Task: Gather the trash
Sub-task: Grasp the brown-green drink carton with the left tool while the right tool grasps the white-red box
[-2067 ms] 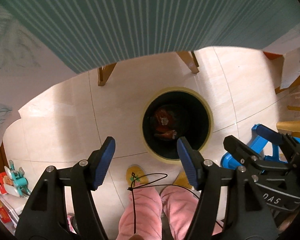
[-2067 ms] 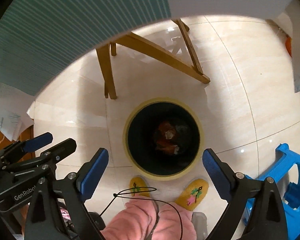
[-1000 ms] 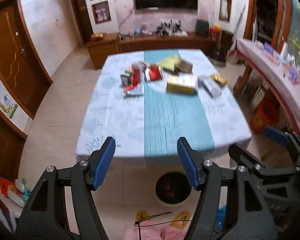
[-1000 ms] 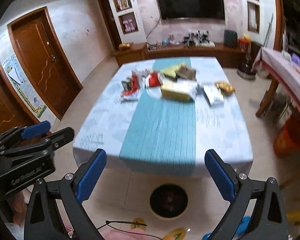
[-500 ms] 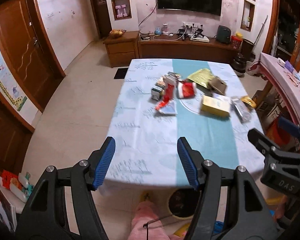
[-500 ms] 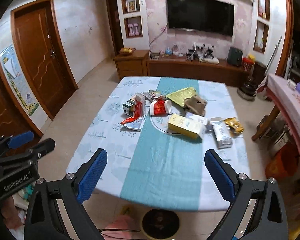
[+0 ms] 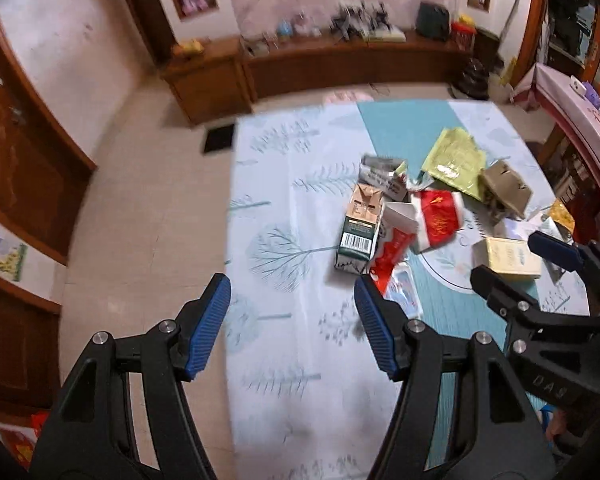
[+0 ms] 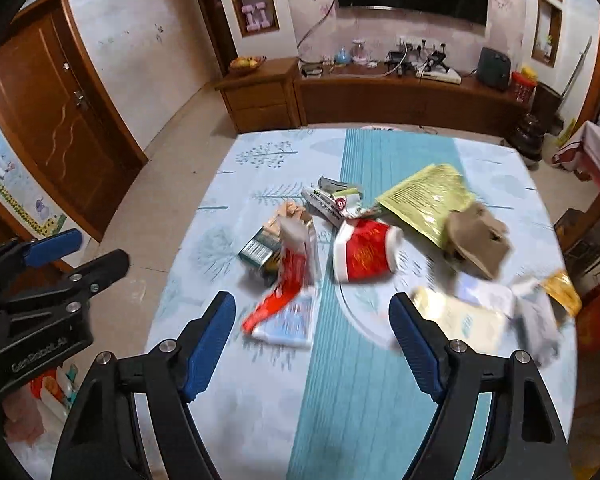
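Trash lies in a pile on the table point(image 7: 284, 216): a green-and-tan carton point(image 7: 360, 226) point(image 8: 260, 248), a red-and-white cup point(image 7: 438, 218) point(image 8: 364, 254), a red wrapper point(image 7: 392, 258) point(image 8: 290, 276), a yellow-green bag point(image 7: 456, 162) point(image 8: 424, 198), a brown crumpled box point(image 7: 506, 192) point(image 8: 478, 242) and a yellow box point(image 7: 508, 258) point(image 8: 456, 318). My left gripper point(image 7: 292, 318) is open and empty above the table's near left part. My right gripper point(image 8: 312, 338) is open and empty, above the table near the wrapper. No trash bin shows.
The tablecloth has a teal stripe point(image 8: 364, 364) down its middle. A wooden cabinet point(image 8: 380, 92) with small items runs along the far wall. A wooden door point(image 8: 60, 120) is at left. The right gripper shows in the left wrist view point(image 7: 548, 280).
Both grippers have swung up from the bin on the floor and moved forward over the table. The trash pile is now much nearer. Both jaws stay open.
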The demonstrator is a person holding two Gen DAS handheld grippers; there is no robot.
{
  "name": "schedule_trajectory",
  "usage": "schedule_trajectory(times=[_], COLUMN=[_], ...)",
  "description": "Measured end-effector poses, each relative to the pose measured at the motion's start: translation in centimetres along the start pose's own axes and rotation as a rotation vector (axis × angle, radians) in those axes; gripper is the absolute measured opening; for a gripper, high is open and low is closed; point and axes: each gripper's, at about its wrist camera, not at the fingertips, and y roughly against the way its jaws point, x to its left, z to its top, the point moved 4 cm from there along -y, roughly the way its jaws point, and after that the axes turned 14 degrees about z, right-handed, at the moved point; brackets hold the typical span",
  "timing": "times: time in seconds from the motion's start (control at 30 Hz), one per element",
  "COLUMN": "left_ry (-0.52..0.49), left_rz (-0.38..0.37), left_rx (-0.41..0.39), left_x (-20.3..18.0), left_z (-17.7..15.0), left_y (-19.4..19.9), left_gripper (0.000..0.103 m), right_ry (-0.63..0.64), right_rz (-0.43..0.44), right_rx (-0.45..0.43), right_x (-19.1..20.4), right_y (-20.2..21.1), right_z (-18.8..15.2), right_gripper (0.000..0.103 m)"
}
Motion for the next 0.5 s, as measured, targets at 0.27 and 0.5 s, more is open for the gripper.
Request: schedule_trajectory(times=[0.27,0.5], left_ry=[-0.082,-0.114], left_rz=[-0.095,-0.142], left_rx=[0.134,0.186], left_x=[-2.6,-3.8], left_z=[2.6,2.0], left_y=[-10.8,-13.9], left_gripper=[0.061,0.061], right_ry=[-0.002,-0.003], right_rz=[0.006,0.051], right_rx=[0.101,0.140], right_x=[-2.9,-3.4], right_y=[-11.3,-16.9], right_z=[3.3,2.3], right_gripper=[0.071,0.035])
